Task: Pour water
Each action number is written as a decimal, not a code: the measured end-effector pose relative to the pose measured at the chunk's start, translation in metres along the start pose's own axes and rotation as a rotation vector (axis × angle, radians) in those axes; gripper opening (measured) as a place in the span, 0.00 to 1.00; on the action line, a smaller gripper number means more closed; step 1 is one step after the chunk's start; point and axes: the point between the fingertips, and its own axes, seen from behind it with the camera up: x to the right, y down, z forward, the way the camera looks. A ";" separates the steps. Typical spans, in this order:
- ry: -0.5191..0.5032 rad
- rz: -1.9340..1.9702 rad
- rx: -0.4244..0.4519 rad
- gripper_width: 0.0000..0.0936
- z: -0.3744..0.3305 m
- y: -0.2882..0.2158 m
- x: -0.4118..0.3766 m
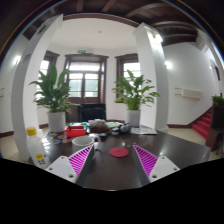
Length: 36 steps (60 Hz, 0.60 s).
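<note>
Nothing poured yet, by the look of it; whole task left. Dark table (110, 165) fills the lower frame. Two potted plants behind it, left plant (52, 92) and right plant (133, 92). Clutter at table centre (100, 127), too small to identify. Red object (76, 131) left of centre, small red disc (119, 152) lower centre between the fingers. Gripper (112, 160) spread wide, holding nothing. Possible bottle (36, 148) at lower left edge, cut off and distorted; water vessel and cup can't be confirmed.
</note>
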 end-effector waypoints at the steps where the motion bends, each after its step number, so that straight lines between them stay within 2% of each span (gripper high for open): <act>1: -0.021 -0.003 0.000 0.82 -0.001 0.000 -0.006; 14: -0.451 0.018 0.025 0.82 -0.047 0.004 -0.133; 19: -0.566 0.025 0.010 0.83 -0.063 0.011 -0.173; 25: -0.597 0.023 -0.028 0.83 -0.061 0.024 -0.208; 36: -0.593 0.027 -0.052 0.82 -0.033 0.036 -0.249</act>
